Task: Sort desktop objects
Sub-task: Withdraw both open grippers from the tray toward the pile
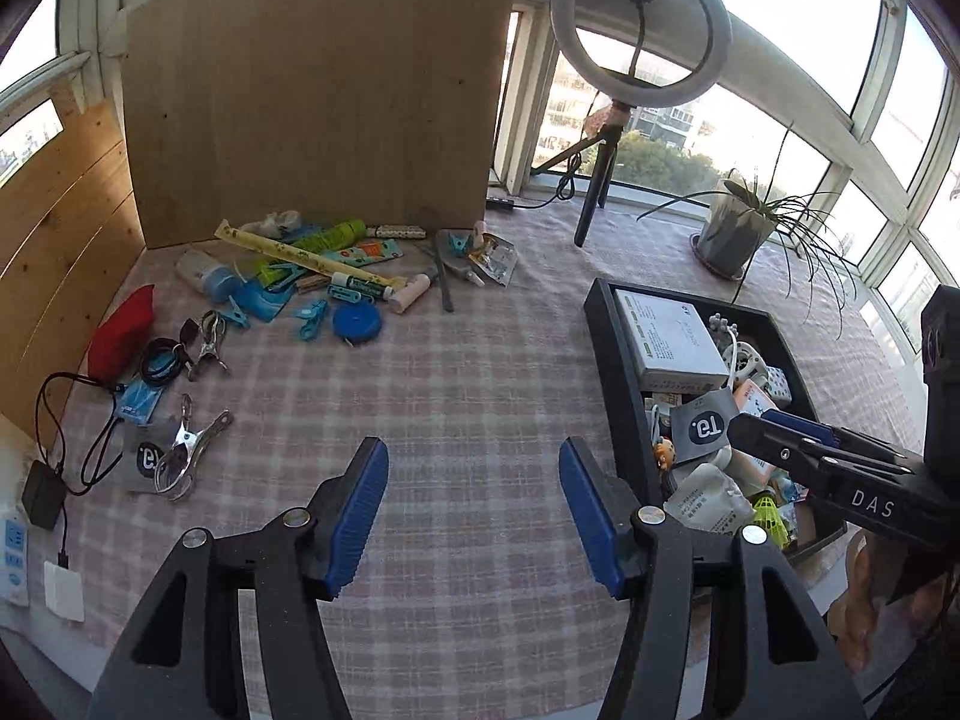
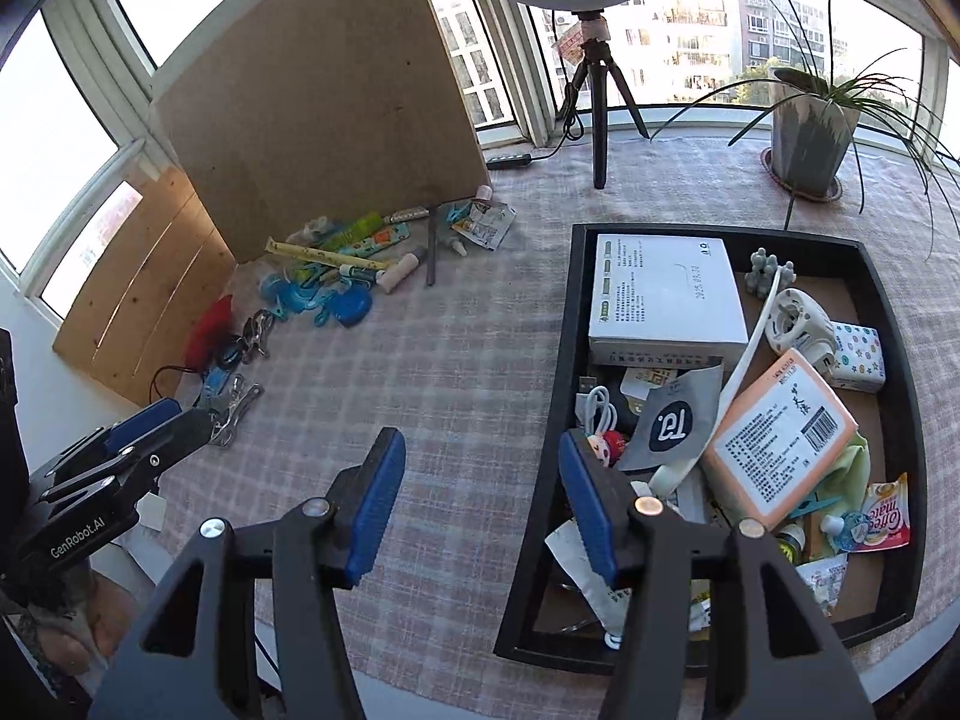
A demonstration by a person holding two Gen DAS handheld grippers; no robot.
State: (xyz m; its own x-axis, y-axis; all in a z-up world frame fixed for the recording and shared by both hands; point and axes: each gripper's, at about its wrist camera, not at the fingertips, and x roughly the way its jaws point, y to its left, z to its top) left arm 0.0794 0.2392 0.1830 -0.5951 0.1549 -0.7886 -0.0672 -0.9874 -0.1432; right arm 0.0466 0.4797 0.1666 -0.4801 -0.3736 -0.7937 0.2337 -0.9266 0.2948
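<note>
A black tray [image 2: 543, 396] on the right of the checked tablecloth holds a white box [image 2: 660, 294], an orange packet [image 2: 780, 438], a grey pouch [image 2: 672, 420] and several small items. The tray also shows in the left wrist view [image 1: 612, 372]. Loose items lie at the back left: a blue tape measure [image 1: 357, 321], a long yellow tube [image 1: 300, 255], metal clips [image 1: 192, 450], a red pouch [image 1: 123, 330]. My left gripper [image 1: 474, 510] is open and empty above the cloth. My right gripper [image 2: 480, 504] is open and empty at the tray's left rim.
A cardboard panel [image 1: 312, 78] and a wooden board [image 1: 60, 228] stand behind the pile. A ring light on a tripod [image 1: 636, 24] and a potted plant [image 1: 738, 222] stand at the back right. A charger with cable [image 1: 42, 492] lies at the left edge.
</note>
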